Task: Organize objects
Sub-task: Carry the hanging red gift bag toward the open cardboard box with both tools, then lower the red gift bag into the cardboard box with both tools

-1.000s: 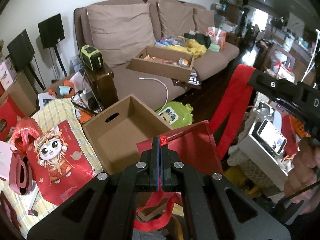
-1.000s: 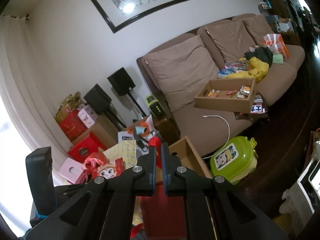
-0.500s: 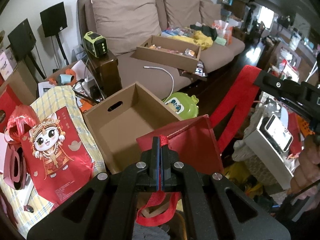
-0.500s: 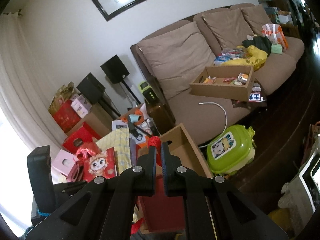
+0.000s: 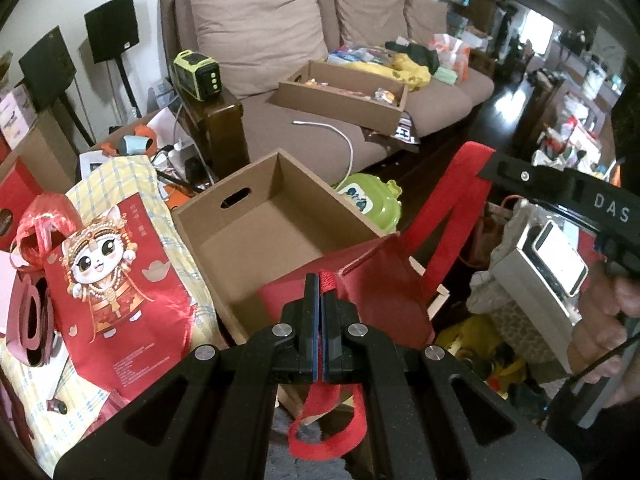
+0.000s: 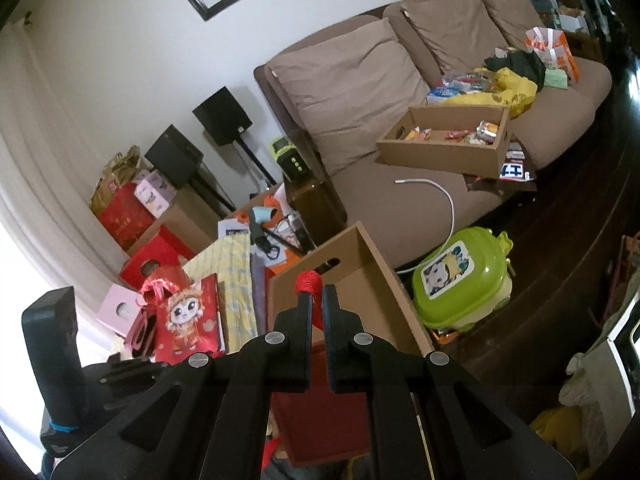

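Left gripper is clenched on one red cord handle of the red bag, and the right gripper is clenched on the other handle; the person's hand shows at the right edge of the left view. Held by both handles, the bag hangs between the two grippers with its mouth spread, just over the near rim of the open box. That hold looks meant to keep the bag upright and square so it can go down into the box, which appears empty.

A loose red ribbon dangles below the left gripper and could snag on the rim. A wide red strap runs up from the bag's right side toward the right gripper's body.

Touching the box's left wall lies a red cat-print bag on a yellow checked cloth, well out of the way. Beyond the box's far right corner sits a green toy case on the floor, then the sofa carrying a second box of small items. The near rim is the one real obstacle: the bag's bottom corner seems to overlap it.
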The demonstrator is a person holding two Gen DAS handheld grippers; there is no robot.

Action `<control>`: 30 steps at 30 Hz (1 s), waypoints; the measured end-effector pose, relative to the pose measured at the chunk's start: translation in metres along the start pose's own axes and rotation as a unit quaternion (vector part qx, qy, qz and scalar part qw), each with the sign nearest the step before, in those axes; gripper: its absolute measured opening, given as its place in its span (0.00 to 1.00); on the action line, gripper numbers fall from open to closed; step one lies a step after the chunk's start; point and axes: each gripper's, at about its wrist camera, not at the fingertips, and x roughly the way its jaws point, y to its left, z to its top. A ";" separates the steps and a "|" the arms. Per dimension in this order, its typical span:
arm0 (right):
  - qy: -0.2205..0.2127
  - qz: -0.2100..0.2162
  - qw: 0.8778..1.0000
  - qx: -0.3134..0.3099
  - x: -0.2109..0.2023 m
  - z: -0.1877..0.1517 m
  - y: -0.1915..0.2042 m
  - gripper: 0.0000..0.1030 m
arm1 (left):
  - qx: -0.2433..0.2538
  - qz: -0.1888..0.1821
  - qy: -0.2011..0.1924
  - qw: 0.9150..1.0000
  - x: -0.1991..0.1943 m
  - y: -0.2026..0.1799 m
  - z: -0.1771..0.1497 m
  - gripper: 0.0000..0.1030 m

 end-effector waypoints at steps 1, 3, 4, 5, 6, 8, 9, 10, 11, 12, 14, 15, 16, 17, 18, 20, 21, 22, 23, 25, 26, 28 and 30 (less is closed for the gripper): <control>0.003 0.000 1.000 -0.001 0.002 -0.001 0.001 0.06 | -0.003 0.002 0.000 1.000 0.000 0.003 -0.001 0.01; 0.005 0.000 1.000 -0.002 0.003 -0.002 0.002 0.05 | -0.012 0.005 0.002 1.000 0.002 0.008 -0.003 0.01; 0.005 0.002 1.000 -0.005 0.003 -0.001 0.004 0.05 | -0.016 0.006 0.004 1.000 0.003 0.011 -0.004 0.01; 0.005 0.003 1.000 -0.007 0.003 -0.001 0.005 0.06 | -0.021 0.006 0.006 1.000 0.005 0.015 -0.005 0.01; 0.005 0.003 1.000 -0.008 0.003 -0.001 0.006 0.06 | -0.026 0.006 0.010 1.000 0.007 0.017 -0.006 0.01; 0.008 0.004 1.000 -0.010 0.004 -0.002 0.007 0.06 | -0.030 0.004 0.016 0.999 0.011 0.020 -0.007 0.01; 0.010 0.003 1.000 -0.011 0.005 -0.003 0.008 0.06 | -0.030 0.003 0.017 0.999 0.012 0.020 -0.007 0.01; 0.013 0.002 1.000 -0.011 0.007 -0.004 0.009 0.05 | -0.029 0.003 0.018 0.999 0.013 0.020 -0.008 0.01; 0.015 0.002 1.000 -0.012 0.008 -0.005 0.009 0.06 | -0.027 0.003 0.018 0.999 0.015 0.018 -0.008 0.01; 0.017 0.001 1.000 -0.013 0.010 -0.005 0.009 0.06 | -0.025 0.004 0.019 1.000 0.016 0.017 -0.009 0.01; 0.022 -0.002 1.000 -0.016 0.013 -0.006 0.010 0.06 | -0.017 0.013 0.019 1.000 0.019 0.015 -0.010 0.01; 0.025 -0.003 1.000 -0.018 0.014 -0.007 0.010 0.06 | -0.016 0.015 0.019 1.000 0.019 0.015 -0.011 0.01; 0.028 -0.005 0.999 -0.021 0.016 -0.008 0.011 0.06 | -0.018 0.016 0.019 1.000 0.019 0.017 -0.012 0.01; 0.029 -0.007 0.999 -0.024 0.016 -0.008 0.012 0.06 | -0.024 0.016 0.019 0.999 0.019 0.021 -0.012 0.01; 0.030 -0.008 0.999 -0.026 0.017 -0.008 0.013 0.05 | -0.028 0.017 0.019 0.999 0.019 0.024 -0.013 0.01; 0.033 -0.007 0.999 -0.031 0.019 -0.010 0.016 0.06 | -0.035 0.019 0.021 0.999 0.018 0.030 -0.013 0.01; 0.035 -0.006 0.999 -0.032 0.020 -0.010 0.016 0.05 | -0.036 0.021 0.022 0.999 0.019 0.031 -0.013 0.01; 0.039 -0.005 0.999 -0.034 0.023 -0.012 0.017 0.06 | -0.037 0.021 0.022 0.999 0.019 0.032 -0.013 0.01; 0.041 -0.005 0.999 -0.034 0.024 -0.012 0.018 0.06 | -0.036 0.022 0.022 0.999 0.020 0.032 -0.013 0.01; 0.046 -0.006 0.998 -0.035 0.027 -0.014 0.019 0.06 | -0.035 0.026 0.020 0.999 0.020 0.033 -0.013 0.01; 0.048 -0.007 0.998 -0.039 0.029 -0.015 0.021 0.06 | -0.032 0.030 0.020 0.999 0.022 0.033 -0.015 0.01; 0.051 -0.008 0.998 -0.044 0.031 -0.017 0.024 0.06 | -0.033 0.030 0.023 0.999 0.025 0.033 -0.016 0.01; 0.055 -0.005 0.997 -0.049 0.035 -0.018 0.027 0.06 | -0.032 0.030 0.027 0.999 0.029 0.032 -0.018 0.01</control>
